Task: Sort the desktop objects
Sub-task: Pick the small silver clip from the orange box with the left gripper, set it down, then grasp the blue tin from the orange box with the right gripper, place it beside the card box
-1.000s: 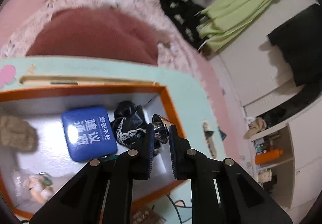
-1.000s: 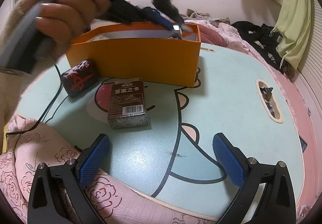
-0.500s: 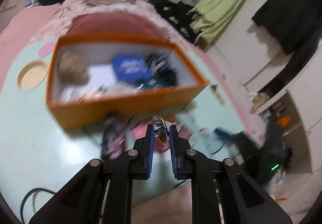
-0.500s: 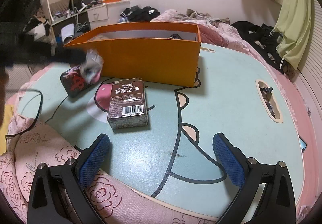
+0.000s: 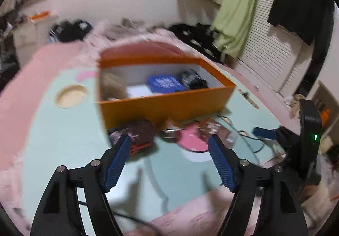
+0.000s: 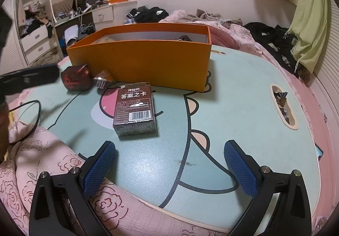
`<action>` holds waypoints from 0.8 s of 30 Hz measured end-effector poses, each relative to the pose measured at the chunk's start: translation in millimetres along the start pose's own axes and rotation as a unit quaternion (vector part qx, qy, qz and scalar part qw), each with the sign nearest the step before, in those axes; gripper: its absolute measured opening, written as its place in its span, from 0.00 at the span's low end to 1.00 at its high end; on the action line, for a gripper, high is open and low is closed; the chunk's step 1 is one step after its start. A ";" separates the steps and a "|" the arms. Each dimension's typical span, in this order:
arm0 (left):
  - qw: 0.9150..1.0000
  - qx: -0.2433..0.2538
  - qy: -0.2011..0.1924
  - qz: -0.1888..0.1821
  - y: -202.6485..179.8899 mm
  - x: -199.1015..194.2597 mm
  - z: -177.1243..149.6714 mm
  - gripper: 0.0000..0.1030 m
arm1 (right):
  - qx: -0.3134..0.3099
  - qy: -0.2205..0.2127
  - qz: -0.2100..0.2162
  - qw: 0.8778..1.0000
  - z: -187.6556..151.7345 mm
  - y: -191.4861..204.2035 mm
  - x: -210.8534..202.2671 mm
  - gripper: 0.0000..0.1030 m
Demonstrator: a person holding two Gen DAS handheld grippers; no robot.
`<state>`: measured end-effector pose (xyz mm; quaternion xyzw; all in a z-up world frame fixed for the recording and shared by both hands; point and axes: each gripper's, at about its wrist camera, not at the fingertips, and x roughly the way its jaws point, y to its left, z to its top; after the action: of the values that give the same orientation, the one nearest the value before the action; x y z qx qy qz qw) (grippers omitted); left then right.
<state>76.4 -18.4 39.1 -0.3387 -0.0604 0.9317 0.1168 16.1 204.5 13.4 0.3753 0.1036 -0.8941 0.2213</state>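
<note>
An orange box (image 5: pixel 169 104) (image 6: pixel 148 60) stands on the mint green table (image 6: pixel 233 92); it holds a blue pad (image 5: pixel 165 83), a black bundle (image 5: pixel 192 81) and a brown fuzzy thing (image 5: pixel 113 87). In front of it lie a dark red pouch (image 5: pixel 142 132) (image 6: pixel 76 79), a small shiny wrapped item (image 5: pixel 169 129) (image 6: pixel 102 81) and a brown card box (image 6: pixel 134 108) (image 5: pixel 220 132). My left gripper (image 5: pixel 169 157) is open and empty, above the table near the pouch. My right gripper (image 6: pixel 169 170) is open and empty at the table's near edge, before the card box.
A round recess (image 5: pixel 71 96) sits in the table left of the orange box. An oblong slot (image 6: pixel 281 106) holds wrappers at the right. A black cable (image 6: pixel 27 117) runs off the left edge. Pink bedding (image 6: pixel 42 172) surrounds the table.
My left gripper pulled back from over the orange box, came down in front of it and opened. The shiny wrapped item it held now lies on the table by the pouch. The right gripper stayed still.
</note>
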 end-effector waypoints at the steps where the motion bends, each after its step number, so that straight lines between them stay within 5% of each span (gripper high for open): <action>1: 1.000 0.003 -0.007 0.010 4.5 -6.5 -1.7 0.73 | 0.000 0.000 0.000 1.000 -0.2 -0.8 0.4 0.99; 8: 0.995 0.007 0.016 0.096 32.2 -0.1 -17.5 0.81 | 0.000 0.000 0.000 1.000 -0.1 -0.3 0.2 0.99; 12: 0.992 0.023 0.084 0.090 25.8 33.6 -31.1 0.83 | 0.000 0.000 0.000 1.000 0.0 0.1 0.3 0.99; 15: 0.992 0.055 0.070 0.095 13.4 39.1 -32.1 0.85 | 0.001 -0.001 0.000 1.000 -0.2 -0.5 0.5 0.99; 19: 0.991 0.043 0.093 0.081 11.3 52.0 -25.4 0.98 | 0.001 -0.001 0.000 1.000 0.0 -0.8 0.6 0.99; 24: 0.992 0.040 0.092 0.076 11.9 54.7 -22.7 1.00 | 0.000 0.000 0.000 1.000 0.0 -0.6 0.6 0.99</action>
<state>48.3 -15.0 -14.2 -0.4217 0.0134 0.9043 0.0645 15.4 204.9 13.0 0.3749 0.1032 -0.8945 0.2207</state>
